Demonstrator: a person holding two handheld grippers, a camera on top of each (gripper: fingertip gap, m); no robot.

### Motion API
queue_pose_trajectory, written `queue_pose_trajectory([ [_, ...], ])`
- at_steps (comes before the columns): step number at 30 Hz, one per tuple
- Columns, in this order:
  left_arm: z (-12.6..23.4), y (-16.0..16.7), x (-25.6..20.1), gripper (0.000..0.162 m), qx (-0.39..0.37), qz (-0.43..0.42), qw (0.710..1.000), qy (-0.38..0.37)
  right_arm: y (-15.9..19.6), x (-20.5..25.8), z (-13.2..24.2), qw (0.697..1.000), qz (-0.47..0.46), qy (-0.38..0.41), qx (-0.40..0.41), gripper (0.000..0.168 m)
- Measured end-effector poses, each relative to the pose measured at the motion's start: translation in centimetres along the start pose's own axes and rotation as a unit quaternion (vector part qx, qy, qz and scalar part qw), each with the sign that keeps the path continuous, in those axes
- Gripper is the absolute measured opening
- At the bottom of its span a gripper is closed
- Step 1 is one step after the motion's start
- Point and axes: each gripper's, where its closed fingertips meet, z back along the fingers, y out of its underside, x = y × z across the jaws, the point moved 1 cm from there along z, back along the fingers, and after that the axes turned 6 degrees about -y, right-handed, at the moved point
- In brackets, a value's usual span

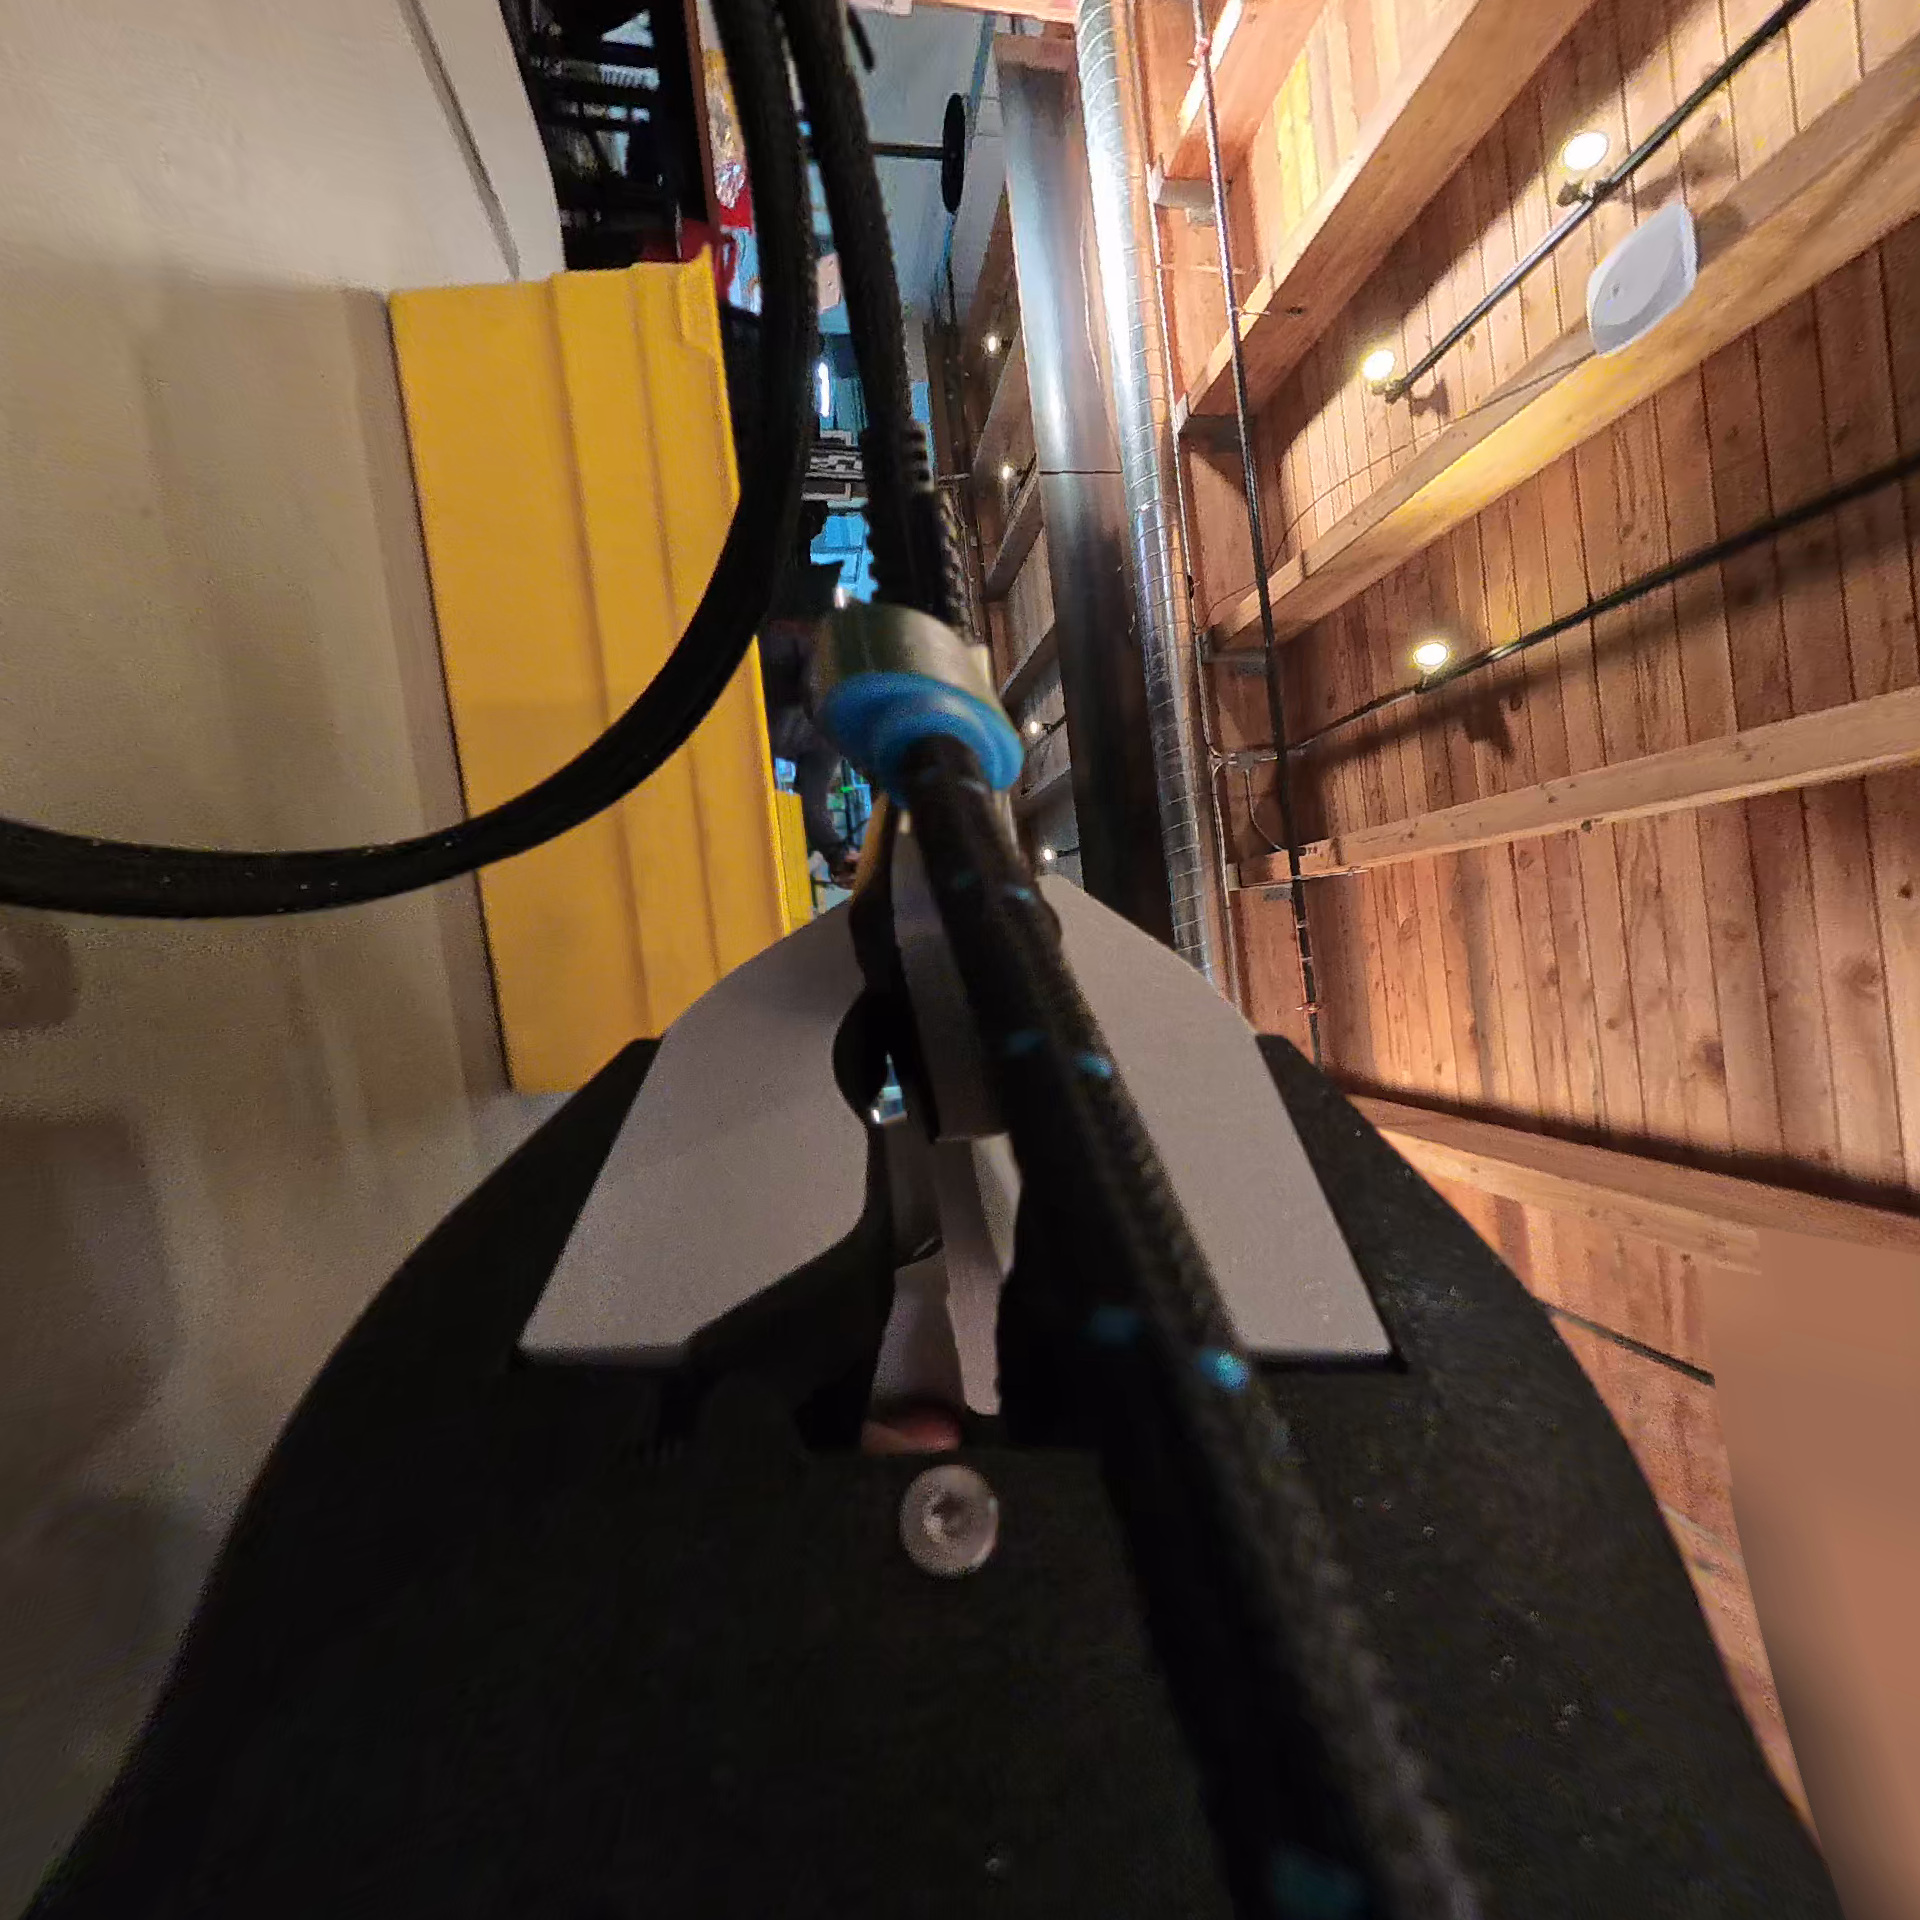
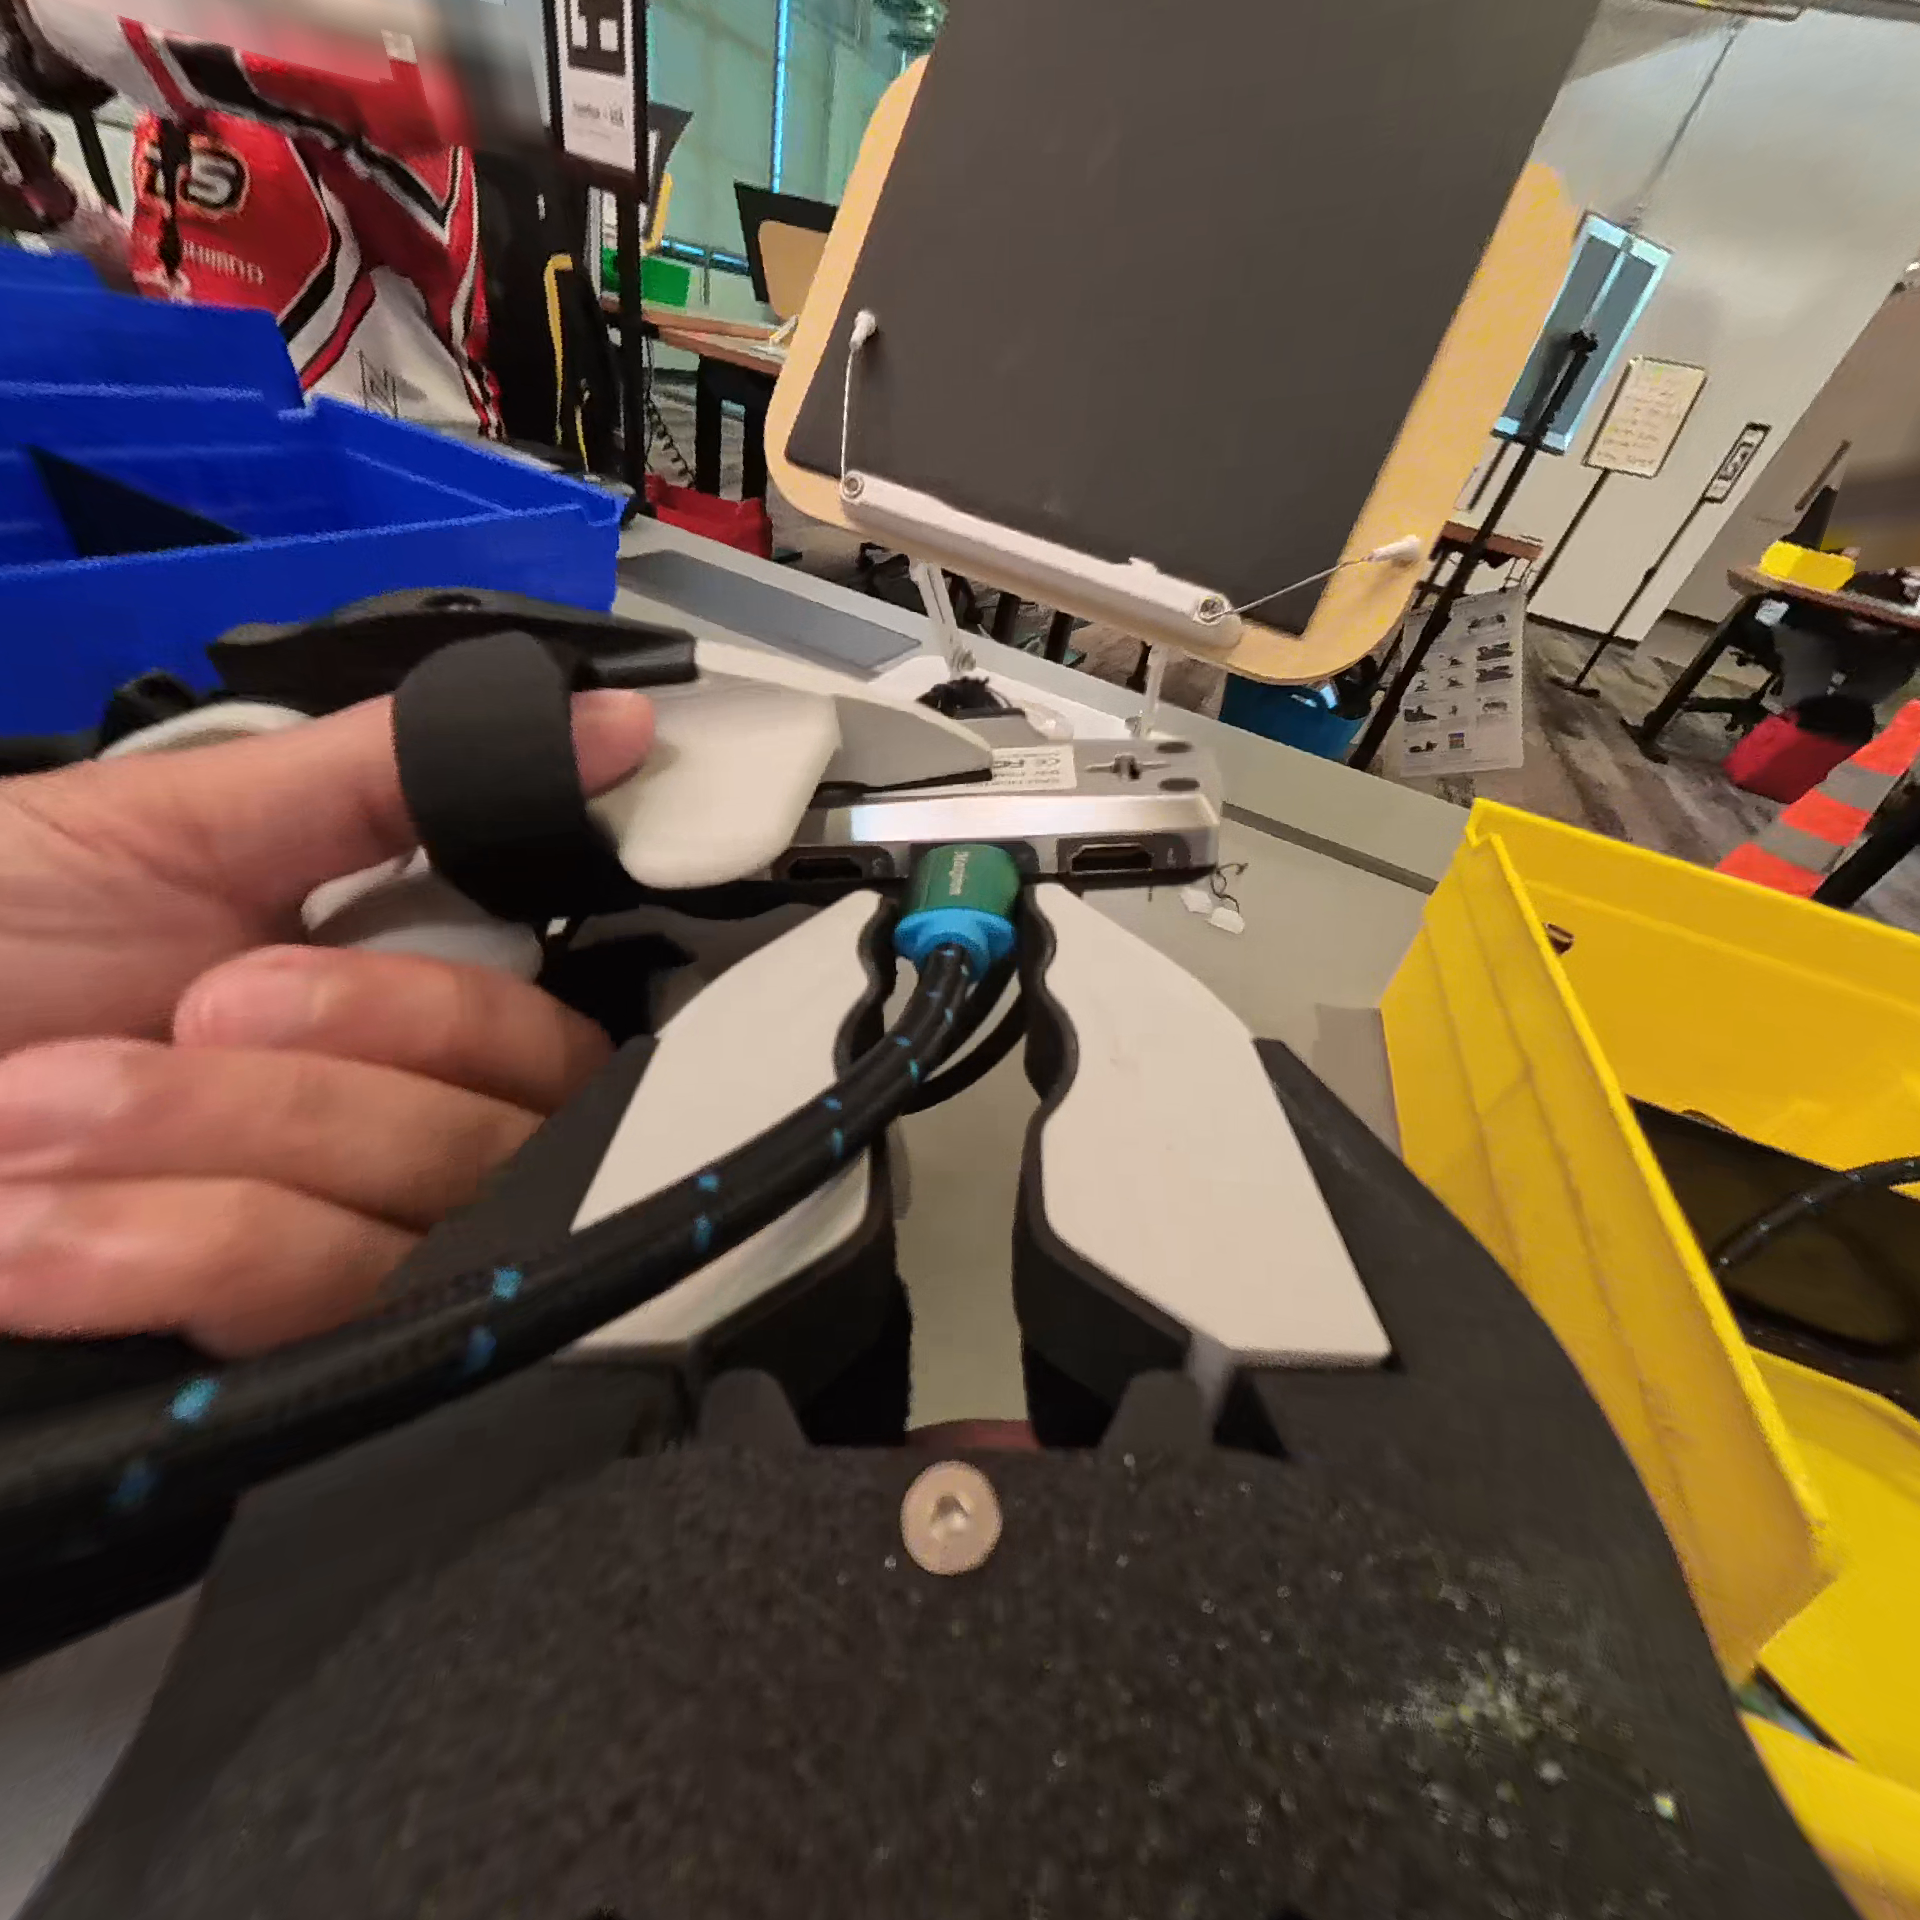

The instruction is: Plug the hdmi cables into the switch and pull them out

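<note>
**Plug seated in the middle port, switch clamped from the side**

Braided black cable [image 2: 665,1216] with blue flecks runs closest to the lens, over the right tongs [image 2: 954,935] and up to a green plug [image 2: 956,883] with a blue collar. That plug sits in the middle port of the switch [image 2: 1039,821], a flat silver box lying on the grey counter [image 2: 1340,914]; the ports on either side of it are empty. Right tongs stand parted, their white fingers flanking the plug's collar without clearly pinching it. Left tongs [image 2: 831,769] are closed on the switch's left end, held by a hand [image 2: 260,987].

Judging by looks, the cable is stiff and springy, so it will tug sideways; the rigid plug shell is the place to grip, not the braid. Light and smooth, the switch would likely slide unless held. A yellow bin [image 2: 1621,1091] stands right of the switch, a blue bin [image 2: 312,499] to its left.
</note>
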Motion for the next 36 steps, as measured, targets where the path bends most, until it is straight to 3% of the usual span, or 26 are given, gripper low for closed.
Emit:
queue_pose_trajectory([
  [7, 0.6, -1.0, -1.8, 0.023, -0.002, -0.108, 0.994, 0.003, -1.4, 0.6, -0.6, 0.999, -0.019, 0.028, -0.019, 0.021],
  [24, 0.3, -1.8, -1.1, 0.021, -0.009, -0.109, 0.994, -0.024, -0.5, 0.8, -1.1, 0.999, -0.036, 0.024, 0.003, 0.020],
  [36, -0.3, -2.0, -1.3, 0.023, -0.014, -0.157, 0.987, -0.024, -0.5, 0.8, -0.7, 0.999, -0.039, 0.028, 0.010, 0.019],
])
